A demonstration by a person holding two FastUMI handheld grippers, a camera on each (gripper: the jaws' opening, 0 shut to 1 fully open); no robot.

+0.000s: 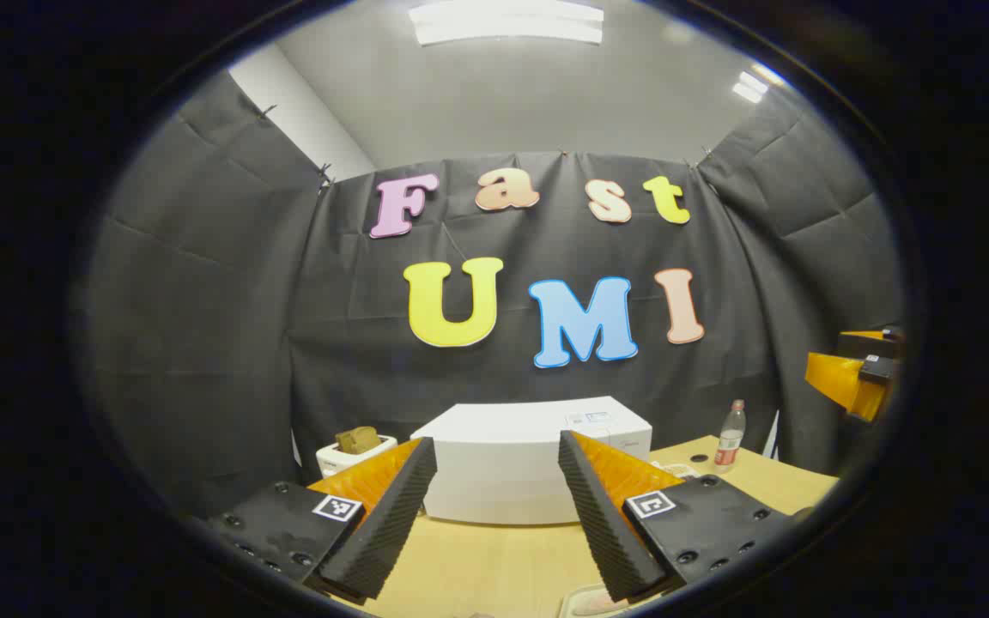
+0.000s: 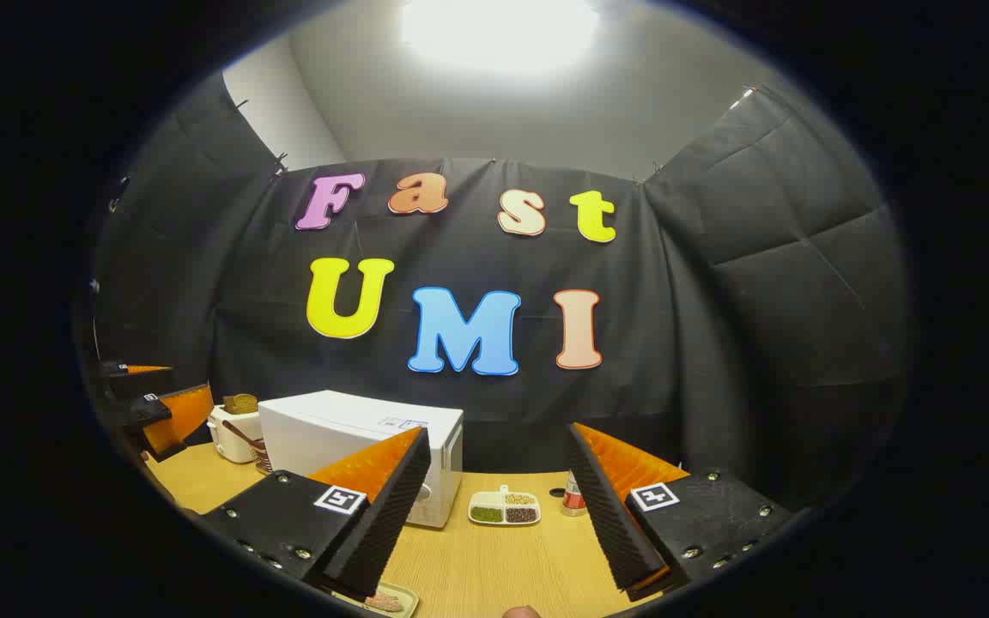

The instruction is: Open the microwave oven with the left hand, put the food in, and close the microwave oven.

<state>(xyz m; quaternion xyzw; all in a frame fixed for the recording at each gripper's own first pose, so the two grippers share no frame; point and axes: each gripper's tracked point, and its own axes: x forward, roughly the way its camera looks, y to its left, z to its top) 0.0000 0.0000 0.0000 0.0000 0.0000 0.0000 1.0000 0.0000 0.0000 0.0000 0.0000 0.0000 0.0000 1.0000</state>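
The white microwave (image 1: pixel 529 468) stands on the wooden table straight ahead of my left gripper (image 1: pixel 495 439), and its door looks closed. That gripper is open with nothing between its fingers, some way short of the oven. In the right gripper view the microwave (image 2: pixel 348 433) is ahead to the left. My right gripper (image 2: pixel 498 431) is open and holds nothing. A small pale tray with reddish food (image 2: pixel 387 601) lies just below its left finger. A similar tray edge (image 1: pixel 589 601) peeks out at the bottom of the left gripper view. The right gripper (image 1: pixel 859 378) shows far right there, and the left gripper (image 2: pixel 160 412) far left here.
A white toaster with bread (image 1: pixel 355 448) stands left of the microwave. A plastic bottle (image 1: pixel 730 436) is to the right of the oven. A divided dish of grains (image 2: pixel 505 508) sits on the table (image 2: pixel 494 558) beside it. Black cloth walls close in the booth.
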